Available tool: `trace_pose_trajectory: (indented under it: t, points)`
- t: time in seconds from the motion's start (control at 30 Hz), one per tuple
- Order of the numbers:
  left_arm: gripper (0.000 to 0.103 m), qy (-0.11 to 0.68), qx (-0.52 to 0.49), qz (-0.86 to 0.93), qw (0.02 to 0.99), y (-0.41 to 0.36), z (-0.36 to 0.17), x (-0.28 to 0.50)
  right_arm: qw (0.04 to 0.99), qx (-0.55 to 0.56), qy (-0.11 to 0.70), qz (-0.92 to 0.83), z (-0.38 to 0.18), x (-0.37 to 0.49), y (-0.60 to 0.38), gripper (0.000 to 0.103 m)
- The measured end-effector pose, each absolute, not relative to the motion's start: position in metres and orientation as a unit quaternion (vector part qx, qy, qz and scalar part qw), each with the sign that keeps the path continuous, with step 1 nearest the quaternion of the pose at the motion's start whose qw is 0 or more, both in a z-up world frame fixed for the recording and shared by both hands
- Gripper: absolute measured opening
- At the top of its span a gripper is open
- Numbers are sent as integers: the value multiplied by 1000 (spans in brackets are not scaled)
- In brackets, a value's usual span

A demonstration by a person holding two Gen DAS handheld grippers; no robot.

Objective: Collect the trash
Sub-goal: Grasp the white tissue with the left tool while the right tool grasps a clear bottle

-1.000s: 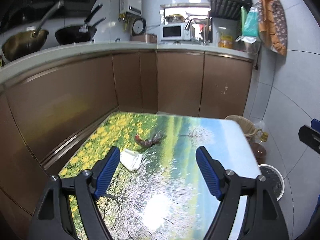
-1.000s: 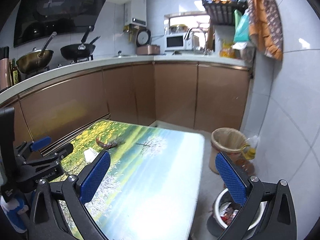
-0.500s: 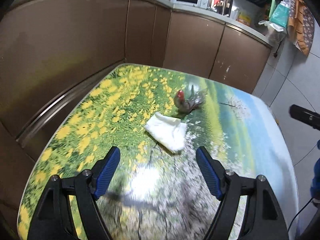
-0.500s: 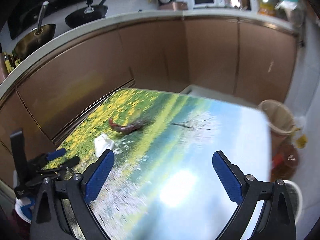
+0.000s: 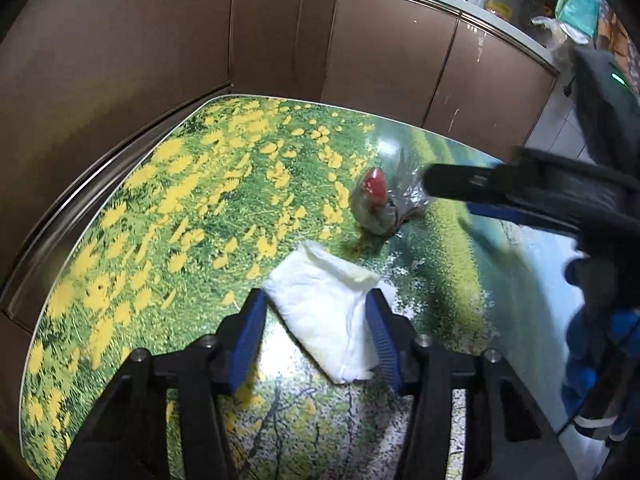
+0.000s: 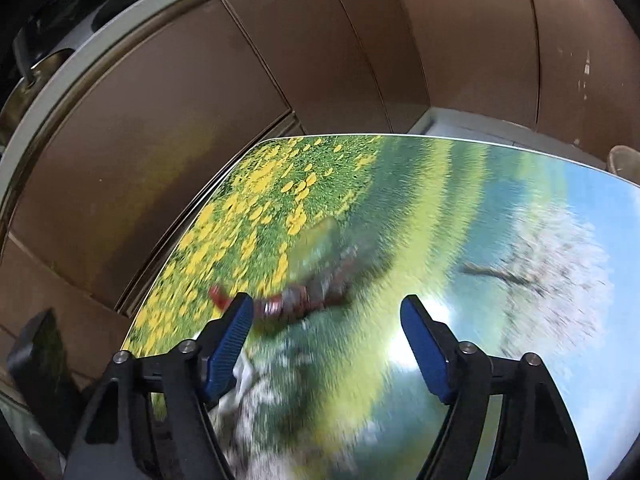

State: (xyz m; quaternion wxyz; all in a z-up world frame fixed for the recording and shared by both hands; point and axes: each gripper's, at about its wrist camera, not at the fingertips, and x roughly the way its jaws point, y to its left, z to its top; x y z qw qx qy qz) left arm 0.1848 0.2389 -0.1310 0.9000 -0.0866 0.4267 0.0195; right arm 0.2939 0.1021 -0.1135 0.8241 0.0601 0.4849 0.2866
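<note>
- While its blue pads [image 5: 251,340] stood either side of the white tissue [image 5: 326,320], the left gripper [image 5: 316,340] had just been closing; the right-hand pad looked to be touching the tissue's edge, the left-hand one showed a sliver of gap, so no firm pinch yet.
- Tissue lay flat on the table [image 5: 160,216], w/ its flower-meadow print, near the edge closest to the camera.
- R gripper [image 6: 326,344] had also just been narrowing, jaws apart w/ nothing between them; bare tabletop showed in the gap.
- Crumpled wrapper [image 5: 378,204], clear plastic w/ a red bit, lay just beyond the tissue, not touching it; in the right view it was blurred, just past the left-hand pad.
- Brown cabinets [image 6: 160,120] ran behind the table.
</note>
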Motion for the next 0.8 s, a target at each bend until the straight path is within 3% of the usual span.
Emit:
trace_pose_trajectory:
  t: [0.07, 0.17, 0.33, 0.53, 0.8]
  points:
    - [43, 425, -82, 21, 901, 238, -131, 185, 823, 62, 489, 283, -121, 301, 109, 72]
    - [35, 422, -75, 23, 903, 236, -132, 186, 821, 64, 495, 278, -129, 309, 117, 60]
    - [19, 421, -68, 21, 904, 234, -132, 186, 821, 41, 495, 281, -131, 309, 128, 13]
    - [10, 416, -64, 31, 907, 232, -129, 175, 828, 22, 477, 294, -115, 284, 116, 8]
    - [6, 392, -86, 43, 915, 242, -101, 134, 846, -1, 439, 302, -72, 219, 70, 7]
